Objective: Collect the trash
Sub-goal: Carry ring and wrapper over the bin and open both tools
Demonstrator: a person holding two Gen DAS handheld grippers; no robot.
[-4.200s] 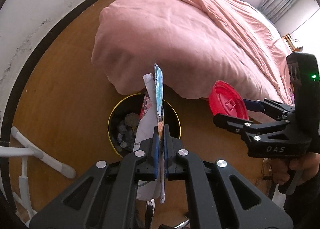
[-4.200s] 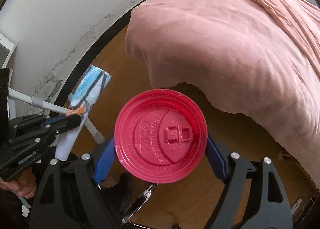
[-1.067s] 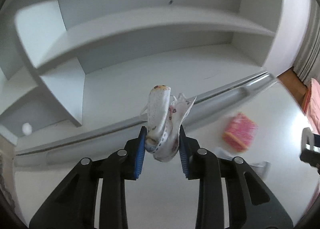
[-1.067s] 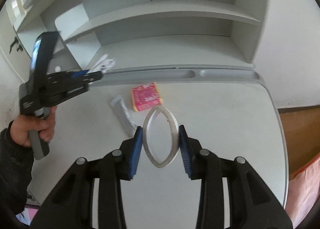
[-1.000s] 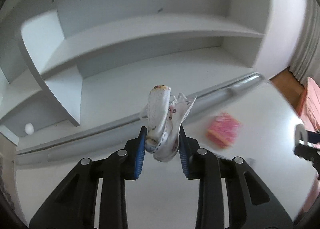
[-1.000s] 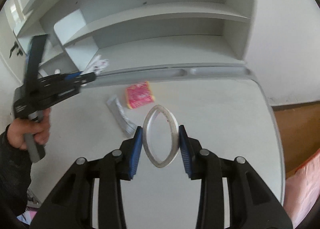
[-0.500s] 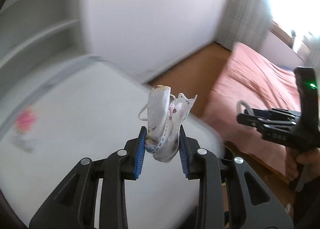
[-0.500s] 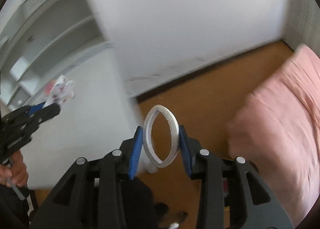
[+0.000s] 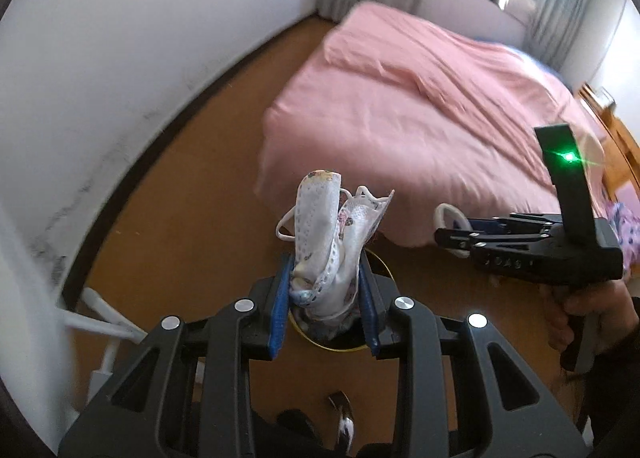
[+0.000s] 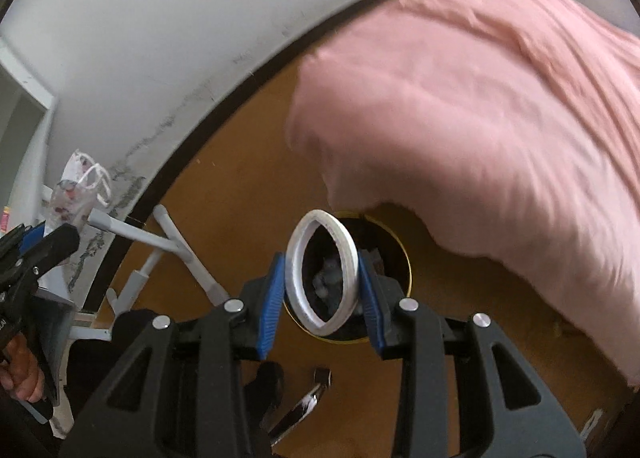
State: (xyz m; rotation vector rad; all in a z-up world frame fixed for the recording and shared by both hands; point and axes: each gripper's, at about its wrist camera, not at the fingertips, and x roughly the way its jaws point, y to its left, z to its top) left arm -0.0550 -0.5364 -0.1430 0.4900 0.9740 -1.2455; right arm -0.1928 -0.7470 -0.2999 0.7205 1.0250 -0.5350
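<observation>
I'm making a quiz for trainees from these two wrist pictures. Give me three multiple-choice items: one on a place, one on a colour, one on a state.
1. Where is the trash bin?
A. on the bed
B. on the floor by the bed corner
C. on a shelf

2. What colour is the ring held by the right gripper?
A. white
B. red
C. green

3. What state is the left gripper in?
A. open, holding nothing
B. shut on the face mask
C. out of view

Answers: 1 B, it stands on wood flooring; 2 A, it is pale white; 3 B, both pads pinch the fabric.
</observation>
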